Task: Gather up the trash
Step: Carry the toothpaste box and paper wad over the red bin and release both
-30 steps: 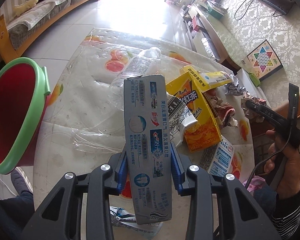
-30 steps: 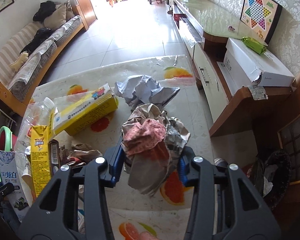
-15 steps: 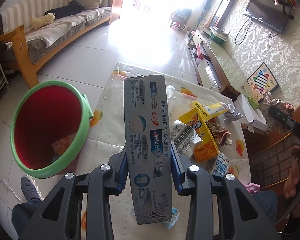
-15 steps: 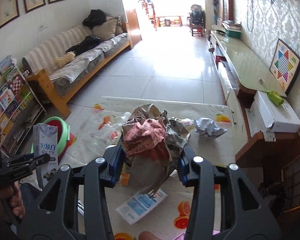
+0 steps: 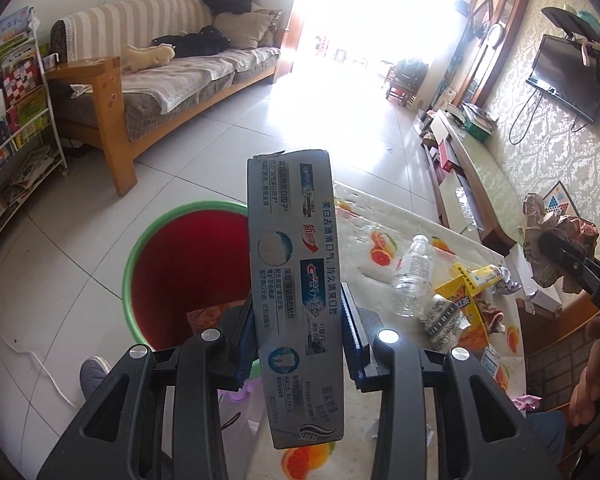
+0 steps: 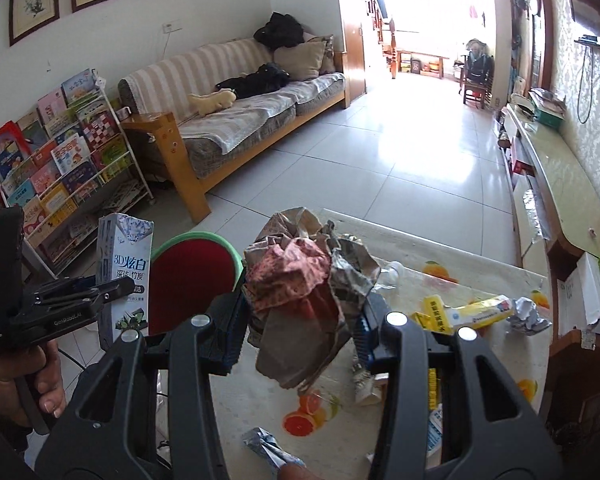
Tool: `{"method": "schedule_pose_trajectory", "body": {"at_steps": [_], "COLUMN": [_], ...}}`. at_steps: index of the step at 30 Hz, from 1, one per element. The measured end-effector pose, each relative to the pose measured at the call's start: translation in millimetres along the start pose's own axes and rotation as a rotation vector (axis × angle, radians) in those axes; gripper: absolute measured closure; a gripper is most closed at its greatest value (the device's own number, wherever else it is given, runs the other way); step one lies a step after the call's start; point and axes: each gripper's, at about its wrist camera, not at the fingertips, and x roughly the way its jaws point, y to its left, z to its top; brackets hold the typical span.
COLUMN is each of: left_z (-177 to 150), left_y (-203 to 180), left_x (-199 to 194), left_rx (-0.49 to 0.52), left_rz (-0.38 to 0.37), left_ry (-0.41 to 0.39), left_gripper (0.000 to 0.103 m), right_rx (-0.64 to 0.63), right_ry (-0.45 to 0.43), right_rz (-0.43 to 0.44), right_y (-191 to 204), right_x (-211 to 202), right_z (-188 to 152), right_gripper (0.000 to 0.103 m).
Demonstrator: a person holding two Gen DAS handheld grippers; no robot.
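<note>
While both hands swing up and away from the table, the left gripper (image 5: pixel 298 340) stays clamped on the long grey cardboard toothpaste box (image 5: pixel 294 280), blue pads pressed to its two long sides, and look where it is now: a second ago that box hung over the littered tabletop, now it rides over the red plastic bin with the green rim (image 5: pixel 168 264) standing on the floor off the table's left edge. The right gripper (image 6: pixel 300 332) is closed on a crumpled wad of brown, red and silver wrapper paper (image 6: pixel 304 292), lifted clear of the fruit-print plastic tablecloth (image 6: pixel 452 280) and swung round so the bin shows just beyond its left jaw. That puts two pieces off the table and close to a drop, I'd say. Left on the cloth: a clear plastic bottle (image 5: pixel 414 276), a yellow carton (image 6: pixel 472 314), a ball of silver foil (image 6: pixel 528 314) towards the right edge, and small wrappers at the near edge. Plenty more to gather after these two go in
</note>
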Motion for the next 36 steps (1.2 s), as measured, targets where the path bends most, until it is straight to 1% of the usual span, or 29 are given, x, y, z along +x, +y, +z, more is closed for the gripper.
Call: {"method": "schedule_pose_trajectory", "body": {"at_steps": [5, 8, 10, 12, 17, 20, 24, 26, 27, 28, 30, 33, 36], "left_z": [5.7, 11.0, 16.0, 20.6, 26.5, 26.6, 26.0, 25.7, 25.4, 24.7, 23.1, 20.0, 15.1], "left_y": [38.7, 52.8, 56.1, 59.9, 70.6, 73.9, 79.4, 80.5, 81.5, 83.0, 87.2, 98.2, 111.5], "left_x": [4.8, 10.4, 15.6, 21.6, 42.5, 52.0, 61.5, 62.9, 62.1, 60.6, 56.3, 51.5, 43.1], "left_rx": [-0.022, -0.033, -0.025, -0.03, -0.045, -0.044, -0.053, -0.058, -0.061, -0.065, -0.078, -0.112, -0.144], "left_rz": [0.041, 0.05, 0.07, 0.071, 0.059, 0.06, 0.056, 0.056, 0.062, 0.071, 0.082, 0.1, 0.126], "left_ry": [-0.001, -0.009, -0.02, -0.02, 0.014, 0.035, 0.054, 0.054, 0.05, 0.042, 0.022, 0.016, 0.0], "left_gripper": [0.069, 0.069, 0.069, 0.069, 0.068, 0.064, 0.063, 0.053, 0.035, 0.021, 0.015, 0.014, 0.013], "right_rx": [-0.045, -0.065, -0.073, -0.084, -0.106, -0.114, -0.117, -0.118, -0.119, -0.121, -0.124, -0.13, -0.134], "right_ry": [0.024, 0.044, 0.061, 0.073, 0.103, 0.112, 0.122, 0.124, 0.125, 0.127, 0.131, 0.139, 0.148], "right_rz": [0.043, 0.058, 0.068, 0.075, 0.085, 0.09, 0.094, 0.095, 0.095, 0.095, 0.096, 0.105, 0.118], "right_y": [38.4, 56.4, 65.9, 73.2, 89.2, 96.2, 100.3, 103.5, 104.9, 105.5, 107.5, 107.9, 117.5], "right_x": [28.7, 45.9, 56.8, 66.0, 90.8, 100.9, 109.8, 112.8, 114.5, 115.8, 119.1, 125.0, 134.9], "right_z": [5.7, 7.3, 7.0, 6.6, 7.7, 9.4, 10.8, 12.2, 13.4, 13.6, 13.9, 12.3, 11.3], "right_gripper": [0.06, 0.06, 0.06, 0.06, 0.06, 0.06, 0.06, 0.06, 0.06, 0.06, 0.06, 0.06, 0.06]}}
